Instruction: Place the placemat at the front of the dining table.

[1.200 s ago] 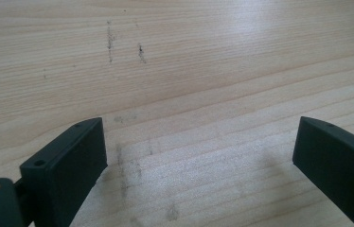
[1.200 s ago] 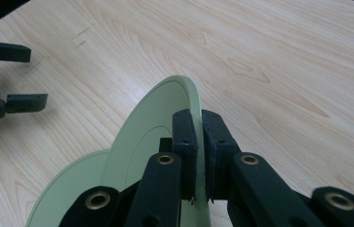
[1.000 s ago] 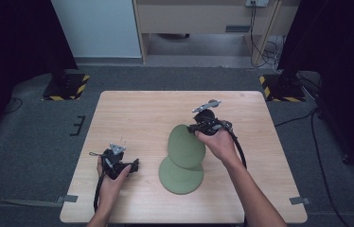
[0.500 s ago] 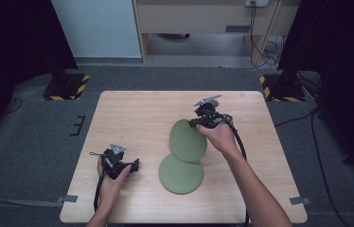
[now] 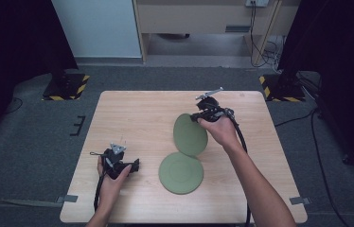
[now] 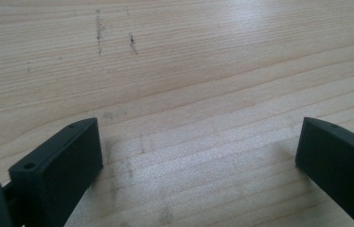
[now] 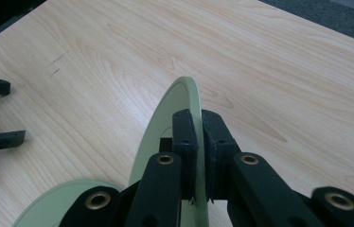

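1. Right tongs are clamped on the rim of a green plate, held on edge above the surface.
2. Second plate lies flat, apparently untouched.
3. Left tongs rest apart, idle.
4. Setting the lifted plate down remains.

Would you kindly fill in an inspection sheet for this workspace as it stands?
Surface: wooden table, faint scuff marks.
Job's things: lifted plate held tilted on edge; flat plate lying on the table.
Clutter: nothing seen.
Grippers: right gripper shut on the lifted plate's rim; left gripper open, nothing between its jaws.
Cables: one trails from each gripper; more by the far wall.
Surroundings: grey carpet, hazard-striped stand feet, dark curtains.
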A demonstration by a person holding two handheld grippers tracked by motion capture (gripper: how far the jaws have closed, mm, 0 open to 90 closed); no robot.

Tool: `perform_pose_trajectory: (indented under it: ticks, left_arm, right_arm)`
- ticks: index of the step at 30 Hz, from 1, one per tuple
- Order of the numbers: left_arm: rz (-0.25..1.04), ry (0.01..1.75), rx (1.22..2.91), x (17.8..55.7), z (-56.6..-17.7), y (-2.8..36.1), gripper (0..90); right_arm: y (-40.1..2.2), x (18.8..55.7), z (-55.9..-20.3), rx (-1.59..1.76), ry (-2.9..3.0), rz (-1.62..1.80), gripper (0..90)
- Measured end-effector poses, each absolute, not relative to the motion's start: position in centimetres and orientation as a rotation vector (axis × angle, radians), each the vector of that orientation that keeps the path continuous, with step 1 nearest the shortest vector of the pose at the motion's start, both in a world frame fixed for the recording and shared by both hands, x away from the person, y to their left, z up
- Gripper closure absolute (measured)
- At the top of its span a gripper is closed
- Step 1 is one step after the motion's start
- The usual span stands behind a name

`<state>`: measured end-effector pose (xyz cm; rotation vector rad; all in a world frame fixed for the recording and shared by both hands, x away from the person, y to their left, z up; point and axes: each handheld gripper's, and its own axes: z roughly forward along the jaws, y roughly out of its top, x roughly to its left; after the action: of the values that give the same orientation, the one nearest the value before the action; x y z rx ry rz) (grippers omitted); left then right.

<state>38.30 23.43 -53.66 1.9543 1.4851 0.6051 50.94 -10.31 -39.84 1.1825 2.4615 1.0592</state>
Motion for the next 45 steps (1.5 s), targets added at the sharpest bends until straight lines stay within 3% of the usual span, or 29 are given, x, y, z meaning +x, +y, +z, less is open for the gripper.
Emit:
perform_pose_trajectory:
  ticks: [45]
  left_arm:
    - [0.605,1.485,1.955,38.3,-53.7,23.4,0.1]
  right_arm:
    - [-9.0,55.8,-36.8,1.275,2.287,1.001,85.8]
